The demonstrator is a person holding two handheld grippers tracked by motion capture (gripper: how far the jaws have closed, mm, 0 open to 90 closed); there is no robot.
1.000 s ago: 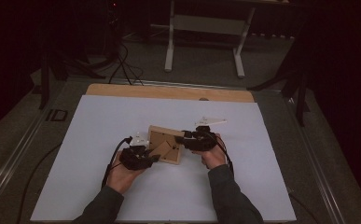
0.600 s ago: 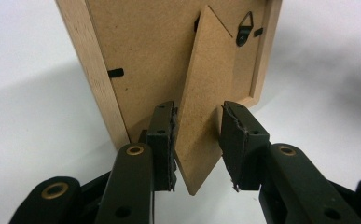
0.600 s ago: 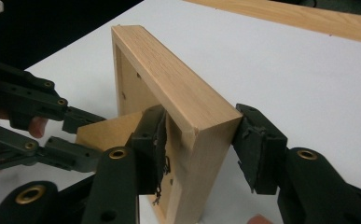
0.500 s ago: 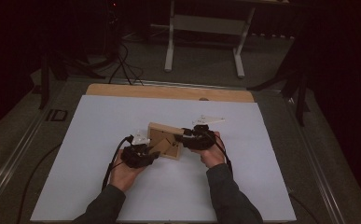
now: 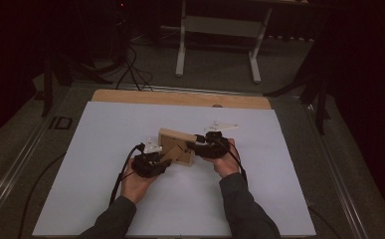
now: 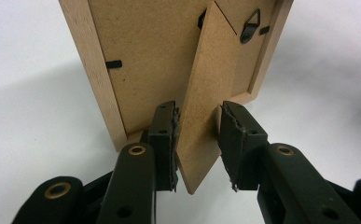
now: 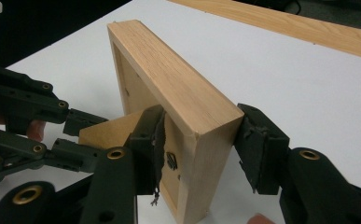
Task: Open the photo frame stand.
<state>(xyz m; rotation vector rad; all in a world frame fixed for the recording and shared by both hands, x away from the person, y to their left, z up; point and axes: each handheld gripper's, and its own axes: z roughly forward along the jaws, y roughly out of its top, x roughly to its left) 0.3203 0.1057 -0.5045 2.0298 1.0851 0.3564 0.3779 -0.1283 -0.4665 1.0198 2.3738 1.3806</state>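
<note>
Near the middle of the white table (image 5: 105, 149), the pale wooden picture frame (image 5: 176, 135) stood upright, clamped by the right gripper (image 7: 197, 156). Behind the frame, the left gripper (image 6: 197, 140) straddled its brown fibreboard easel leg (image 6: 206, 102), one pad touching, not clamped; the leg seemed swung out, leaving only release.

- The picture frame (image 7: 178, 88) is pale beech-coloured wood with fine straight grain.
- Its backing board (image 6: 155, 60) and easel stand (image 6: 206, 102) are plain brown fibreboard.
- The hanger (image 6: 251, 27) on the backing is black.
- Beneath the frame, the table cover (image 5: 105, 129) is plain white.
</note>
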